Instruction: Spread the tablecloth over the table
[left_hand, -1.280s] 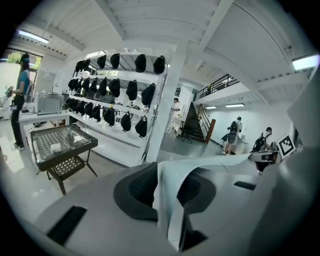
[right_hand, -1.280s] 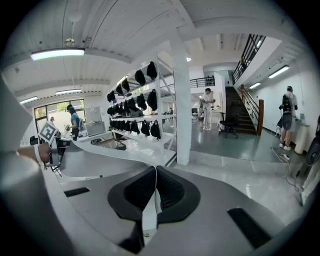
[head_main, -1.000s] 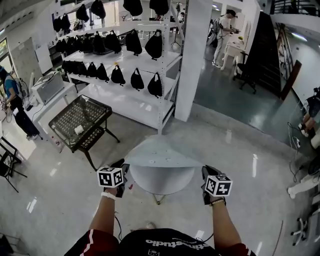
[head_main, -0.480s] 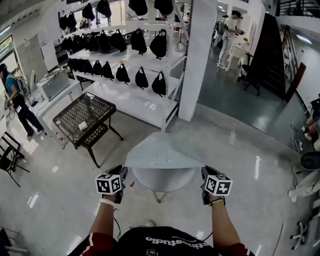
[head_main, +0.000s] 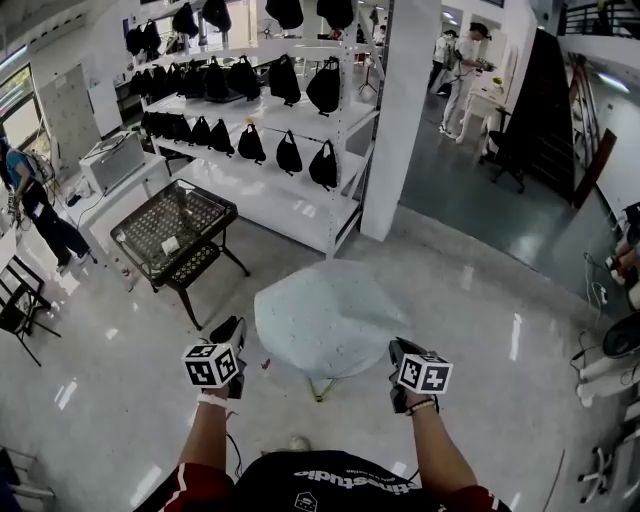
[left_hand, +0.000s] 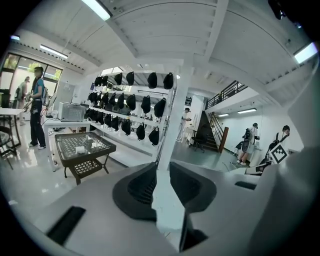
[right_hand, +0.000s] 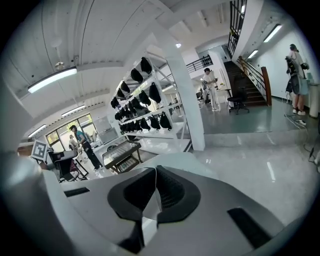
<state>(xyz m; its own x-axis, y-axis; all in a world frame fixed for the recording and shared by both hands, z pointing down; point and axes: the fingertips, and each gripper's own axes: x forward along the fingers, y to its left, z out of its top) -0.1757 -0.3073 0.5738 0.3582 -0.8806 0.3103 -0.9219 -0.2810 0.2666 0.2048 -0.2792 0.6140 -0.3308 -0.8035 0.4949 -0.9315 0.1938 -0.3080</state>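
Ahead, between the 2 tools, the tablecloth (head_main: 325, 318) lies draped over the round counter (head_main: 318, 390). The left tool (head_main: 233, 328) hangs just off the cloth's near-left edge, its jaws just now closing, apart with nothing between them. The right tool (head_main: 398, 348) pinches the near-right edge, so it is nearer; releasing there likely comes next.

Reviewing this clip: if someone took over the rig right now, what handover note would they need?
Left tool: jaws apart, just been closing, nothing between them, off the tablecloth's near-left edge.
Right tool: shut on a thin pale edge, apparently the tablecloth's near-right edge.
Tablecloth lies opened out over the round table, hiding its top.
Done: cloth spread. Left: let go with the right tool, probably even out the drape.
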